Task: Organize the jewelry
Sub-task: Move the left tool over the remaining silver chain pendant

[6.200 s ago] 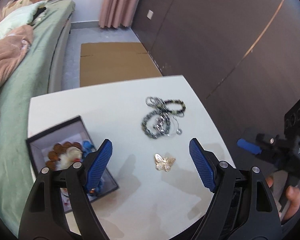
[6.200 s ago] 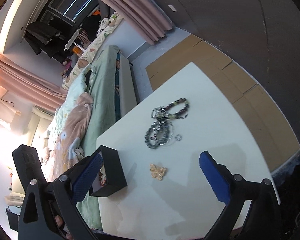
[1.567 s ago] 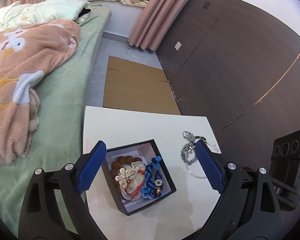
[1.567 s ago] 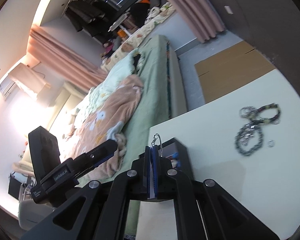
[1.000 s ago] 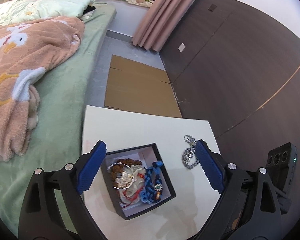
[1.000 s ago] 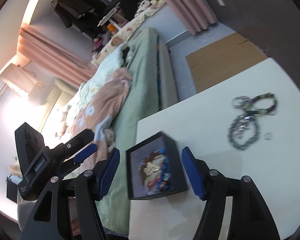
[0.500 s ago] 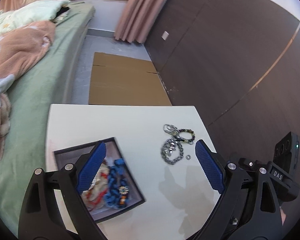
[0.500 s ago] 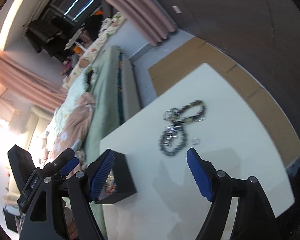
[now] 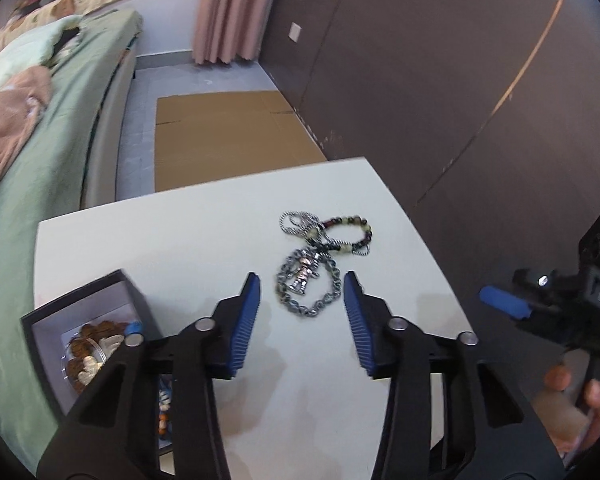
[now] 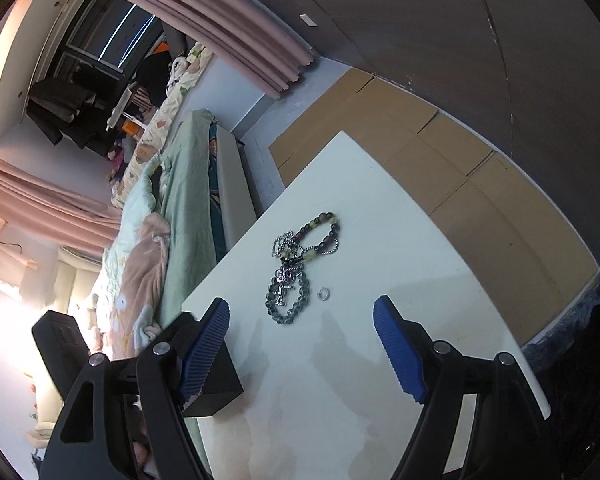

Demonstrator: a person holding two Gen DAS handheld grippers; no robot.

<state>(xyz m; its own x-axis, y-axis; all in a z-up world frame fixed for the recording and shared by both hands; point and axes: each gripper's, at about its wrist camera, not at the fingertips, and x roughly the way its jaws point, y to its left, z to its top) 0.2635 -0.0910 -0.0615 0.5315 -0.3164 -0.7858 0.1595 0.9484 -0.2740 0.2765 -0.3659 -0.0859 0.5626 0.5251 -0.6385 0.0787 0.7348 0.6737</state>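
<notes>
Jewelry tangle (image 9: 318,258) lies at centre frame on the white table (image 9: 180,232): one chain with a pendant, one beaded bracelet (image 9: 350,234), one thinner chain. One small ring (image 10: 323,294) sits just beside it. The left gripper (image 9: 302,302) hangs above it, jaws apart, holding nothing. The right gripper (image 10: 302,334) is spread wide, empty. One black box (image 9: 80,336) of trinkets sits at lower left.

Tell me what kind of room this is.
Most likely a bedroom. A bed with green bedding and a blanket stands beside the white table, pink curtains hang at the far wall, and cardboard lies on the floor.
</notes>
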